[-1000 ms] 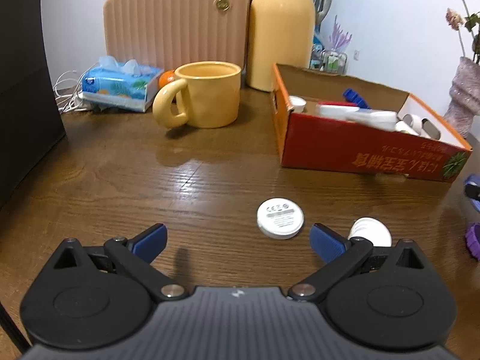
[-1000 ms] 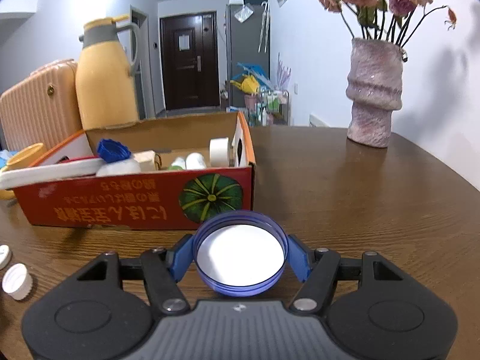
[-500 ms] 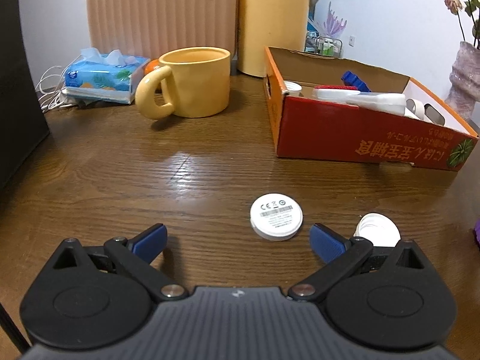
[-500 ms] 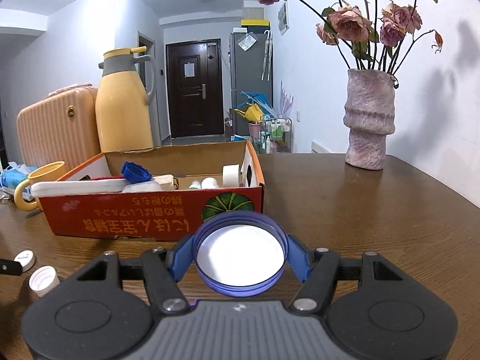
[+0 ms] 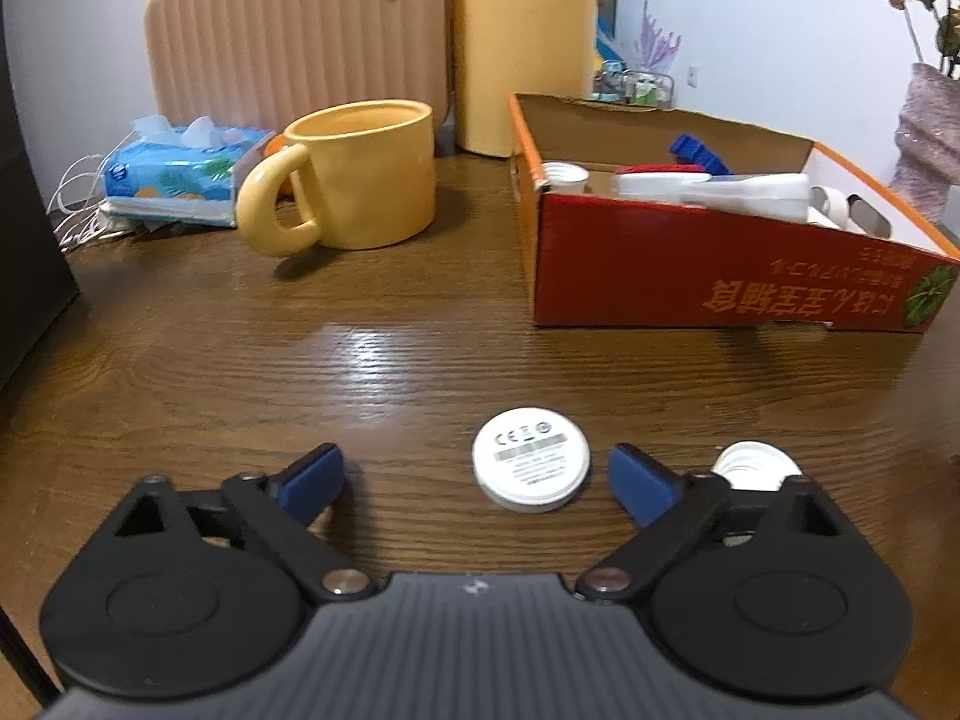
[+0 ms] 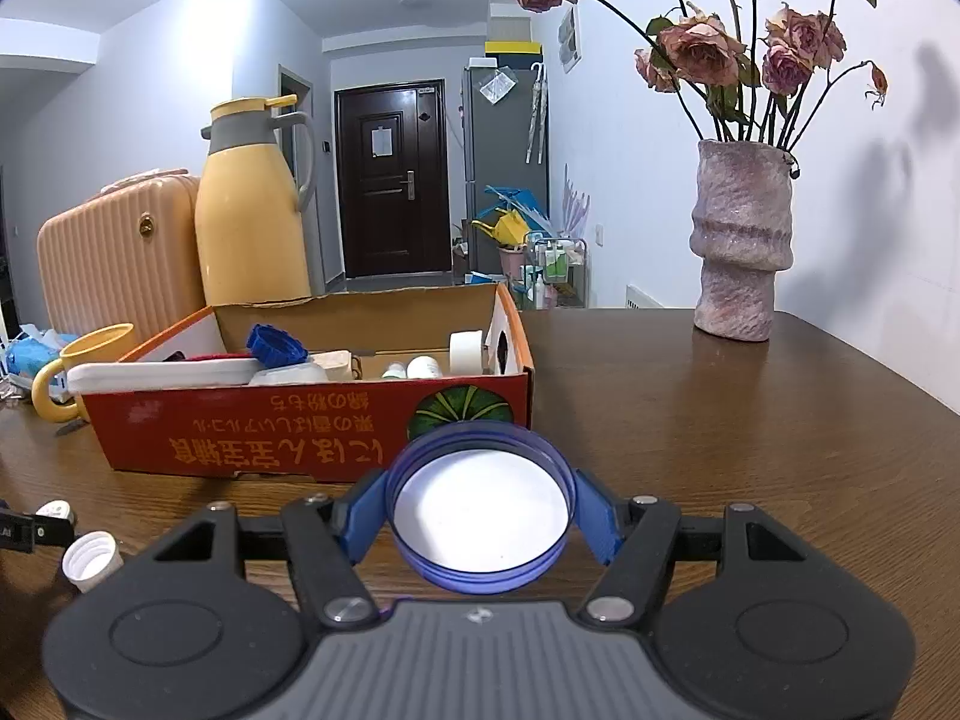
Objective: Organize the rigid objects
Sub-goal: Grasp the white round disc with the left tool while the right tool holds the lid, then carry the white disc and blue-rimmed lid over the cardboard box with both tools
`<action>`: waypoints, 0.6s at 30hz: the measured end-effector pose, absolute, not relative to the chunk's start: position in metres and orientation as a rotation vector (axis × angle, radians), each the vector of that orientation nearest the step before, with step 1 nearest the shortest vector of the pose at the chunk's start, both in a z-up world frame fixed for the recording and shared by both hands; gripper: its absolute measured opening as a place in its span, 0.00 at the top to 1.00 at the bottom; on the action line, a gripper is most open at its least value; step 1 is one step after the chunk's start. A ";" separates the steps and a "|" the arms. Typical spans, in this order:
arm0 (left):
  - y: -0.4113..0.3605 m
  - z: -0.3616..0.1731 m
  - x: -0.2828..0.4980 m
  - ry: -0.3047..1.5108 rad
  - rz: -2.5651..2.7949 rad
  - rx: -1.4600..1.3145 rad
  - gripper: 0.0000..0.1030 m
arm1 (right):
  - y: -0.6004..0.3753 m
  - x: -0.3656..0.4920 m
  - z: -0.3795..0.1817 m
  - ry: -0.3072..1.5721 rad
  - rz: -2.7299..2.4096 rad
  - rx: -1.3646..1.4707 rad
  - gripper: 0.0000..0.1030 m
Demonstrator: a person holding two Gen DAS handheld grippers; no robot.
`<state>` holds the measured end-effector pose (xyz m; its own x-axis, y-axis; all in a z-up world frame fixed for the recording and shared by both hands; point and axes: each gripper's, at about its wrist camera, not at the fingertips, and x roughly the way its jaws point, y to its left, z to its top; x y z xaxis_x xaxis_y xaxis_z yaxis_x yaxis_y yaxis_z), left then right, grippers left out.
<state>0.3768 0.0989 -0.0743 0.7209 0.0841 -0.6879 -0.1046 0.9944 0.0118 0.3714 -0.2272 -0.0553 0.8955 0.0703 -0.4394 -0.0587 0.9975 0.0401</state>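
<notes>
Lying flat on the worktop point(image 5: 240, 360), well in front of the red box point(image 5: 720, 276): white round disc point(image 5: 531, 459), label side up. Sitting between the blue pads of the left gripper point(image 5: 474, 480), nearer the right-hand pad, not touched yet. Jaws spread wide and closing now. Could slide away sideways, since one pad would bump the disc first. Could also slip out, being so thin and low on the wood. Just beside the disc, away from the yellow mug point(image 5: 354, 180): small white cap point(image 5: 757, 468), half hidden behind the gripper's arm. Might get knocked if the gripper swings that way.

Pinched in the right gripper point(image 6: 478, 516): blue lid point(image 6: 478, 510), open side up, hanging just in front of the red box. Might catch on the front wall if not lifted high enough. Might land on things already inside.
</notes>
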 end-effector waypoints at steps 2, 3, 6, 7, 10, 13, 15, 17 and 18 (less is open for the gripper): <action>0.096 -0.073 0.376 0.750 0.087 -0.021 0.20 | -0.228 0.371 -0.055 0.453 0.066 0.027 0.37; 0.096 -0.073 0.375 0.746 0.079 -0.020 0.25 | -0.228 0.371 -0.055 0.453 0.065 0.028 0.37; 0.094 -0.071 0.374 0.737 0.066 -0.018 0.40 | -0.227 0.370 -0.055 0.454 0.062 0.028 0.37; 0.094 -0.071 0.374 0.735 0.062 -0.018 0.45 | -0.227 0.370 -0.055 0.455 0.061 0.029 0.37; 0.093 -0.070 0.372 0.729 0.052 -0.015 0.58 | -0.227 0.371 -0.056 0.456 0.057 0.028 0.37; 0.092 -0.069 0.371 0.725 0.050 -0.005 0.61 | -0.227 0.370 -0.056 0.455 0.052 0.026 0.37; 0.092 -0.069 0.370 0.725 0.052 -0.004 0.61 | -0.227 0.369 -0.056 0.453 0.050 0.028 0.36; 0.093 -0.069 0.370 0.725 0.055 -0.007 0.61 | -0.227 0.368 -0.056 0.452 0.049 0.028 0.37; 0.093 -0.069 0.370 0.724 0.057 -0.007 0.61 | -0.227 0.368 -0.056 0.452 0.048 0.027 0.37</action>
